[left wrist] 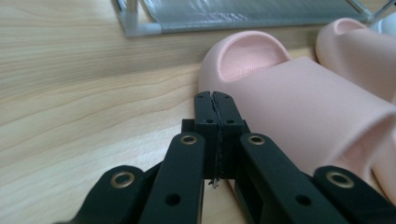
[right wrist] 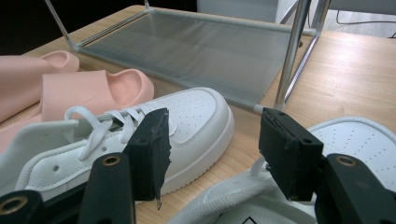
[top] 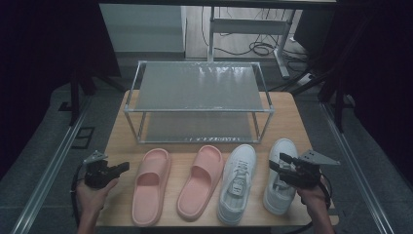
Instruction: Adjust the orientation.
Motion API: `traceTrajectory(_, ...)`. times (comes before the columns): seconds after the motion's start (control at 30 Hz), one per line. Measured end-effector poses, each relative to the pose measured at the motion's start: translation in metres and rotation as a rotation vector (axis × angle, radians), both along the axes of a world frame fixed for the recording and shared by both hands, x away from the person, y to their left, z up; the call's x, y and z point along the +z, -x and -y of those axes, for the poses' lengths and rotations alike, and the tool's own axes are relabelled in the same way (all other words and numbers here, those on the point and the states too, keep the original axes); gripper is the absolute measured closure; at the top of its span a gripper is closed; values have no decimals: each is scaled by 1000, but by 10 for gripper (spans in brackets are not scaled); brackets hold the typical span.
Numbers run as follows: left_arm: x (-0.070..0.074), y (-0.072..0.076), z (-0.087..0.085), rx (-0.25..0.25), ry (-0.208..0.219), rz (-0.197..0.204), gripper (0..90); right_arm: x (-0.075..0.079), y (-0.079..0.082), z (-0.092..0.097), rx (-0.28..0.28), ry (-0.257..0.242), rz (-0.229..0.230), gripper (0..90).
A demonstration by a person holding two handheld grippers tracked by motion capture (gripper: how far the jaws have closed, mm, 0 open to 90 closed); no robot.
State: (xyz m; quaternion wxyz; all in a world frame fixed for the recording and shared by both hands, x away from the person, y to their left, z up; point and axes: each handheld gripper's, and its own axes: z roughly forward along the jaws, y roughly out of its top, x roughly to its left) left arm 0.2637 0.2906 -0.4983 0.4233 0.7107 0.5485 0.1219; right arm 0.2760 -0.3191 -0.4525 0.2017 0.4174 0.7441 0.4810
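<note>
Two pink slides and two white sneakers lie in a row on the wooden table (top: 287,109). My left gripper (top: 122,166) is shut and empty, hovering just left of the left pink slide (top: 151,185); in the left gripper view its pads (left wrist: 215,100) meet in front of that slide (left wrist: 299,107). My right gripper (top: 281,162) stands open above the right white sneaker (top: 280,178). In the right gripper view the jaws straddle the gap between the left sneaker (right wrist: 140,135) and the right sneaker (right wrist: 355,140), gripping nothing.
A two-tier metal shoe rack (top: 199,100) with mesh shelves stands at the back of the table, both shelves bare. The second pink slide (top: 200,180) and left white sneaker (top: 237,183) lie between the grippers. Dark floor and cables surround the table.
</note>
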Motion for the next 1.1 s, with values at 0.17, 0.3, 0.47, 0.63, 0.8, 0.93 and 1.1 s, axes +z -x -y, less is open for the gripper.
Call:
traceTrajectory(0.17, 13, 20, -11, 27, -3, 38, 900, 2, 2, -1, -1, 0, 7, 433)
traceTrajectory(0.3, 16, 31, -9, 14, -3, 46, 900, 1, 1, -1, 0, 2, 6, 432)
traceTrajectory(0.47, 20, 32, 3, -21, -20, 57, 900, 1, 2, -2, -6, -3, 17, 433)
traceTrajectory(0.63, 28, 37, 12, -50, -16, 76, 900, 2, 4, -2, -5, -8, 20, 434)
traceTrajectory(0.8, 35, 41, 22, -98, -5, 85, 900, 4, 4, -2, -8, -11, 27, 433)
traceTrajectory(0.93, 29, 39, 36, -148, 0, 54, 900, 3, 3, -6, 4, 0, 24, 433)
traceTrajectory(1.1, 20, 35, 48, -187, -11, 18, 900, 3, 4, -9, 14, 5, 27, 433)
